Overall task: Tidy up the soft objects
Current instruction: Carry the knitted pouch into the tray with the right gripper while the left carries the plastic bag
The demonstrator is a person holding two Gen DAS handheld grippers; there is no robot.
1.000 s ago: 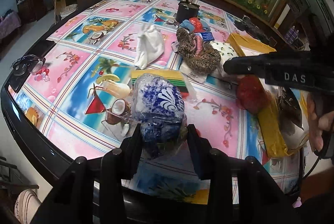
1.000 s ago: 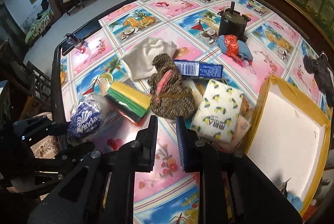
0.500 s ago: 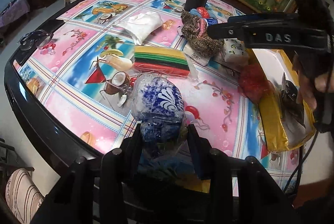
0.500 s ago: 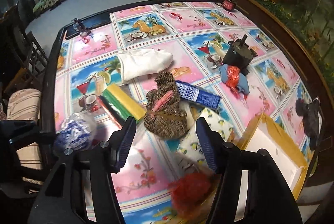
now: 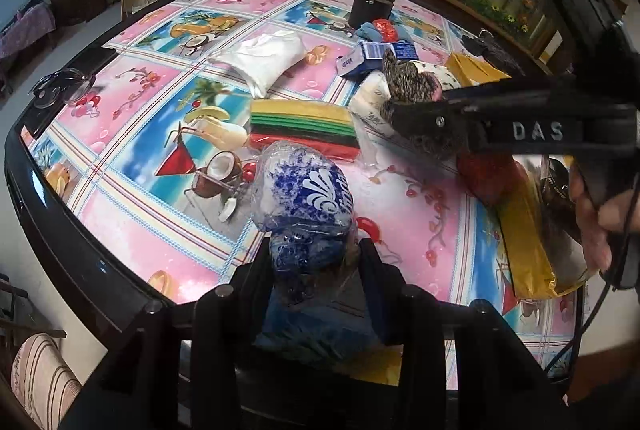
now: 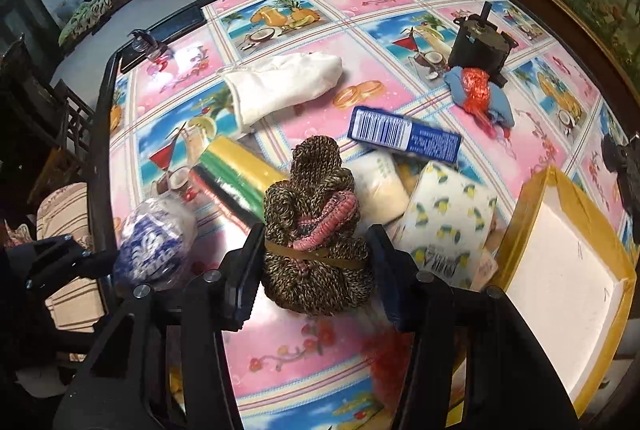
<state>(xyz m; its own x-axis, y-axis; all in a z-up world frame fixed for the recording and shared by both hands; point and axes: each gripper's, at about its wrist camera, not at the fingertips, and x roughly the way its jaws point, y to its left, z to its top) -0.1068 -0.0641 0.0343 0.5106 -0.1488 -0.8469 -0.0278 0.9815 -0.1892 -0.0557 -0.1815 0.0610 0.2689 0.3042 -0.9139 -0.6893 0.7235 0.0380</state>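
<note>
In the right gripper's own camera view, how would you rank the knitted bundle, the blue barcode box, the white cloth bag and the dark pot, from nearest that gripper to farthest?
1. Knitted bundle: between the closing right gripper jaws.
2. Blue barcode box: beyond the bundle, slightly right.
3. White cloth bag: farther back, left.
4. Dark pot: far right.

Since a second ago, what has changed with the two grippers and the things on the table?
The right gripper was shut over bare tablecloth; it opened, came down around the knitted bundle and its jaws are closing on it, pads not clearly pressing yet. The left gripper still clamps the blue-and-white plastic bag. The white cloth and striped sponge pack lie as before.
</note>
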